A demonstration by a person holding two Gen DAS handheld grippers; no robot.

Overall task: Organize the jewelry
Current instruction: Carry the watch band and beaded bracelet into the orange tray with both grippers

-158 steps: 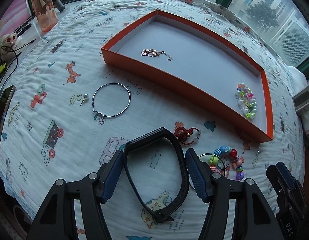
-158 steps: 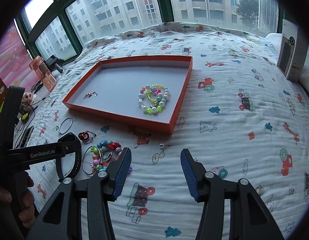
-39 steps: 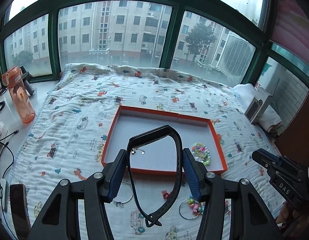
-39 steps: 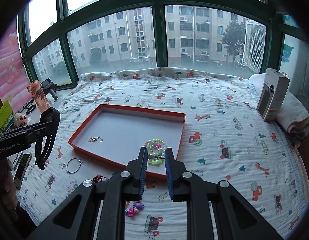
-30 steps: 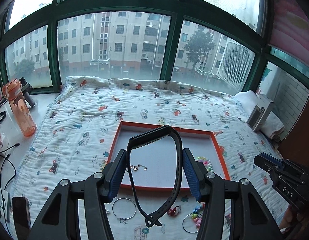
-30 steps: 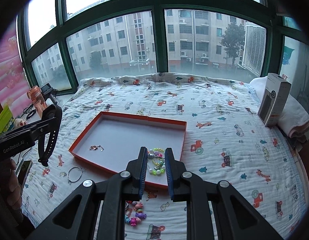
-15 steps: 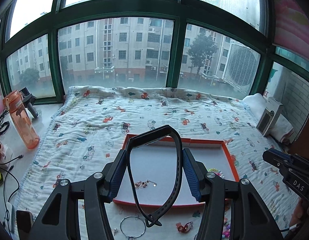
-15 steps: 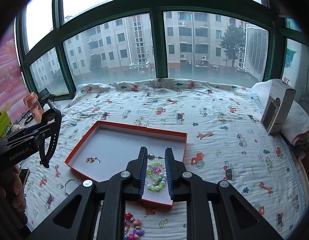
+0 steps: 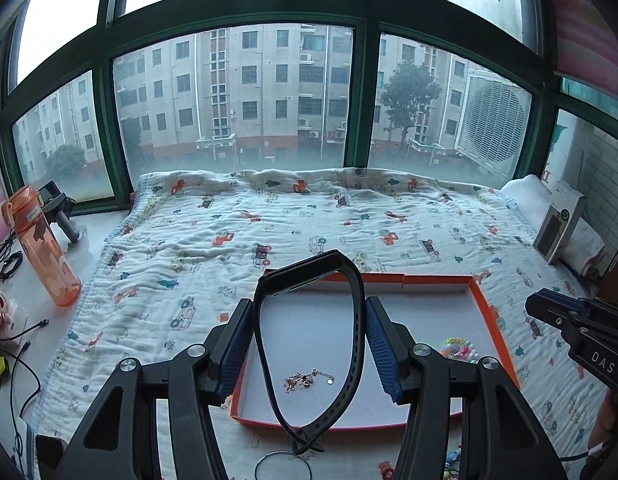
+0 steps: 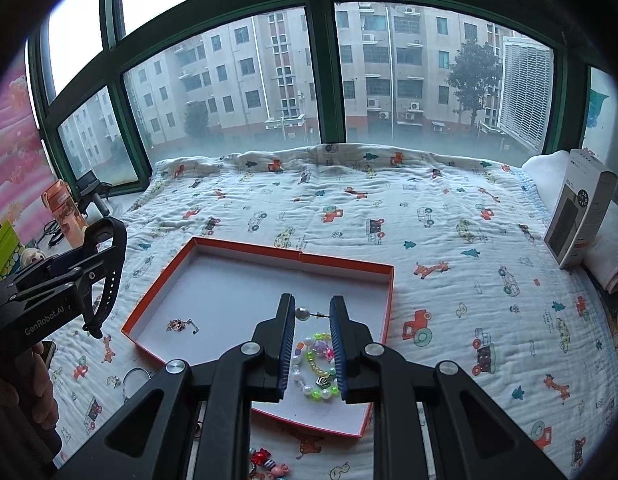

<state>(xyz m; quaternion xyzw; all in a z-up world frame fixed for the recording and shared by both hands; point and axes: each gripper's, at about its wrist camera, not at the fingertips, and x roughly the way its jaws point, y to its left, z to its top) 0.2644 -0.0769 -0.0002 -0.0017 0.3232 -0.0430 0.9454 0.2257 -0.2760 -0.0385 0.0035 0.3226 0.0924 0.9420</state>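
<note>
While my left gripper (image 9: 309, 344), marked "GenRobot.AI", clamps its jaws on the black wristband (image 9: 309, 312) above the orange tray (image 9: 491, 320), my right gripper (image 10: 312, 344), lettered "DAS", pinches a pearl-headed pin (image 10: 309, 313) over the beaded bracelet (image 10: 315, 368) inside that tray.

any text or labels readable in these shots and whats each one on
"DAS" on the side of the right gripper, seen from the left wrist view.
"GenRobot.AI" on the side of the left gripper, seen from the right wrist view.
Label on the orange bottle: too small to read.
Print on the white box standing at the right: too small and blurred to read.
</note>
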